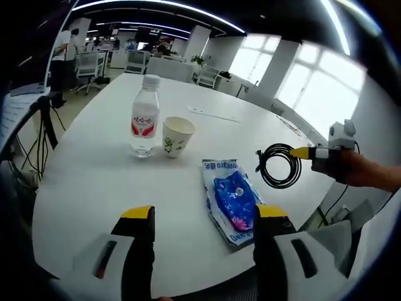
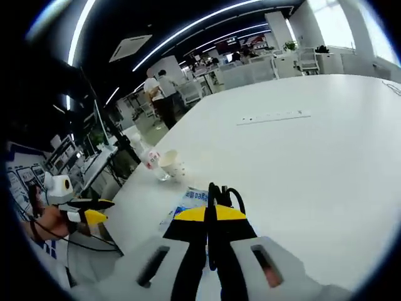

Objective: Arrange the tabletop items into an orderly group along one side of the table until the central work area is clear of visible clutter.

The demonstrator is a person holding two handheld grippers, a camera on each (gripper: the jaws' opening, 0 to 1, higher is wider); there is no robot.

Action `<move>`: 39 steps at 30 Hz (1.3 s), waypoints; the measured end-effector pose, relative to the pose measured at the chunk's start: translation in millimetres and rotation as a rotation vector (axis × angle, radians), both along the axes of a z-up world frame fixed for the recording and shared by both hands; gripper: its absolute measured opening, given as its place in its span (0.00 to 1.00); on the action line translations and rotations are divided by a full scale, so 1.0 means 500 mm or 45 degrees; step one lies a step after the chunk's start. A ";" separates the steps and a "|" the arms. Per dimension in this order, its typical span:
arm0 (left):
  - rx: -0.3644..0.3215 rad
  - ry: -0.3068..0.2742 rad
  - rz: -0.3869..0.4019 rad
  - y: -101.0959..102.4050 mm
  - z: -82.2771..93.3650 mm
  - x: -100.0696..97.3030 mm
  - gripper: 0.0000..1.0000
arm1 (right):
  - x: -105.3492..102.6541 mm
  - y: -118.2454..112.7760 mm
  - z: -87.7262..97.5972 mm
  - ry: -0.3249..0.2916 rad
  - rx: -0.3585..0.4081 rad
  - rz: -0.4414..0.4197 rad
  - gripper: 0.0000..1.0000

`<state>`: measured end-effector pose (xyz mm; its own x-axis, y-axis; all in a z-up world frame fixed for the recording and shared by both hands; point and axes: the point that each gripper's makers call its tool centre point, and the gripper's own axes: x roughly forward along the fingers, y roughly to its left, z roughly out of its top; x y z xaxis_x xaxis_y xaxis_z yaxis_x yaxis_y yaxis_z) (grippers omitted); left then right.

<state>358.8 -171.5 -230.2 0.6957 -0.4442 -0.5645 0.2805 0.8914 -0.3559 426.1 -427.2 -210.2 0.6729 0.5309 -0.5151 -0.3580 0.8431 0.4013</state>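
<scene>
On the white table (image 1: 88, 175) a clear water bottle (image 1: 145, 116) with a red label stands beside a paper cup (image 1: 177, 136). A blue snack packet (image 1: 230, 200) lies flat just ahead of my left gripper (image 1: 204, 213), whose jaws stand wide open and hold nothing. A black coiled cable (image 1: 280, 165) hangs above the table's right edge, and my right gripper (image 1: 302, 152) is shut on it. The right gripper view shows that gripper (image 2: 212, 214) closed on the cable (image 2: 220, 193), with the packet (image 2: 190, 198), cup (image 2: 172, 164) and bottle (image 2: 149, 157) beyond and the left gripper (image 2: 94, 210) at the left.
A long white power strip (image 2: 272, 117) lies farther along the table (image 2: 301, 163). A tripod with cables (image 1: 44, 125) stands off the table's left side. Office chairs (image 1: 88, 66), desks and people stand in the background.
</scene>
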 end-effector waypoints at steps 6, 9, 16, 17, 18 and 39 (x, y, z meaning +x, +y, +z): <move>0.008 0.005 -0.003 0.005 -0.001 0.000 0.64 | -0.013 -0.031 -0.020 0.028 0.008 -0.057 0.00; 0.012 0.005 -0.010 0.004 0.001 0.000 0.64 | -0.016 -0.042 -0.031 0.038 0.010 -0.075 0.00; 0.018 0.007 -0.023 0.001 0.003 0.002 0.64 | -0.027 -0.082 -0.062 0.088 0.079 -0.185 0.00; 0.018 0.007 -0.023 0.001 0.003 0.002 0.64 | -0.027 -0.086 -0.064 0.089 0.070 -0.188 0.00; 0.018 0.010 -0.023 0.001 0.002 0.001 0.64 | -0.028 -0.089 -0.065 0.090 0.062 -0.189 0.00; 0.024 0.013 -0.008 0.001 -0.001 0.007 0.64 | -0.023 -0.158 -0.134 0.166 -0.166 -0.160 0.00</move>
